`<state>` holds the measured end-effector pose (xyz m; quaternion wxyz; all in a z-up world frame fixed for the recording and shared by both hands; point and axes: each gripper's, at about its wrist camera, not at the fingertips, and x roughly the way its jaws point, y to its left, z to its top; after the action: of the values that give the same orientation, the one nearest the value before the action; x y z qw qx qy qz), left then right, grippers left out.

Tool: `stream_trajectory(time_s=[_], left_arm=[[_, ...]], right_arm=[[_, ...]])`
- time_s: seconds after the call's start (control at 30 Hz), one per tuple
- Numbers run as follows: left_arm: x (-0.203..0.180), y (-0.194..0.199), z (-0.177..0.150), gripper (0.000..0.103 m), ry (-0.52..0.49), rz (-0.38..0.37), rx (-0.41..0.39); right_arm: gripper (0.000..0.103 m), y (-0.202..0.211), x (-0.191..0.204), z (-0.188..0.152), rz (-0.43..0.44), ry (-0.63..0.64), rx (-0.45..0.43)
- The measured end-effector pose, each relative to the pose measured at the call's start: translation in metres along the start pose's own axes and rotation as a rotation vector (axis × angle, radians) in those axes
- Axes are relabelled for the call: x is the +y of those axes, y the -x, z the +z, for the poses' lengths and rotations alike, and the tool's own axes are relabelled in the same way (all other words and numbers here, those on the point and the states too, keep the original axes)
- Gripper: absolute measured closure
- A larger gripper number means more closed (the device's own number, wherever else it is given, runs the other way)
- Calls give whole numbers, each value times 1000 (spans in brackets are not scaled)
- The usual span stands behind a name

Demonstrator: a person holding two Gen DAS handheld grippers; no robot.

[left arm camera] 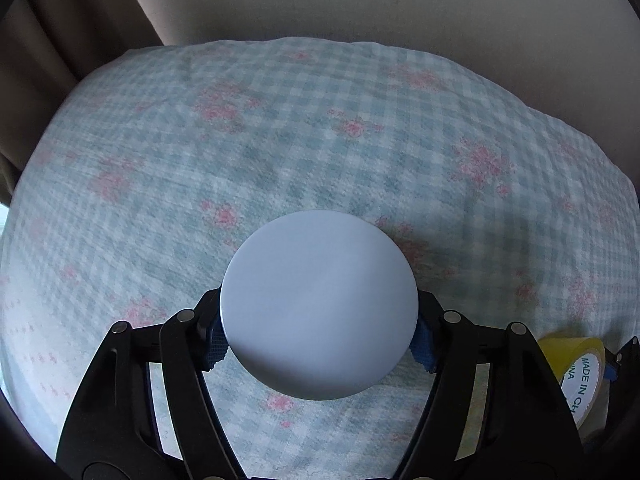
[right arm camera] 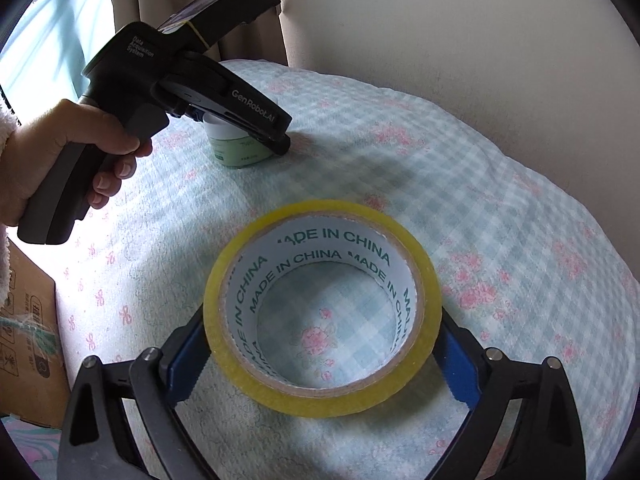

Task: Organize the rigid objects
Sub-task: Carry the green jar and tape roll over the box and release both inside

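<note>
A round jar with a pale white lid [left arm camera: 320,304] sits between the blue pads of my left gripper [left arm camera: 320,342], which press on its sides. In the right wrist view the same jar [right arm camera: 236,152] shows a green body under the left gripper [right arm camera: 248,136], low over the cloth; whether it touches the cloth I cannot tell. A yellow tape roll [right arm camera: 324,400] printed "MADE IN CHINA" lies flat on the cloth. My right gripper [right arm camera: 320,360] straddles it, both blue pads against its outer wall. The tape roll [left arm camera: 576,364] also shows at the lower right of the left wrist view.
A blue-checked cloth with pink flowers [left arm camera: 280,140] covers the round table. A person's hand [right arm camera: 80,148] grips the left gripper's handle. A cardboard box [right arm camera: 24,340] stands beside the table at the left. Brown curtain [right arm camera: 240,8] and a pale wall are behind.
</note>
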<state>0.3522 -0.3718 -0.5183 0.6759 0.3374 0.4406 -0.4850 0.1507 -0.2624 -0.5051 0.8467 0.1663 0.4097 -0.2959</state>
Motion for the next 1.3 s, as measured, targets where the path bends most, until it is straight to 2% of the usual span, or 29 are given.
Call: stream_trajectory(time_s=[0.17,0.33,0.53,0.73,0.97,1.17,1.3], left_arm=[[11,27,6,35,29,16,-29],[21,75,6,35,58,45,-69],[40,147,3,35,95,89,-110],[60,238,-14,35,171,131,-155],[81,344,-70,35,271,193,-206],[97,412,-144,35,385,254,-212],[106,443,-201,35,480,282,-205]], right_arm=[[6,14,-3,10,-8,-5,-23],[6,37,-6,27,-7,4,-53],[6,82,-4,55,-4,18,-107],[6,141,4,89,28,64,-142],[6,204,30,129,121,159,-134],[6,244,71,144,231,239,-117],[6,260,105,146,309,310,-96]])
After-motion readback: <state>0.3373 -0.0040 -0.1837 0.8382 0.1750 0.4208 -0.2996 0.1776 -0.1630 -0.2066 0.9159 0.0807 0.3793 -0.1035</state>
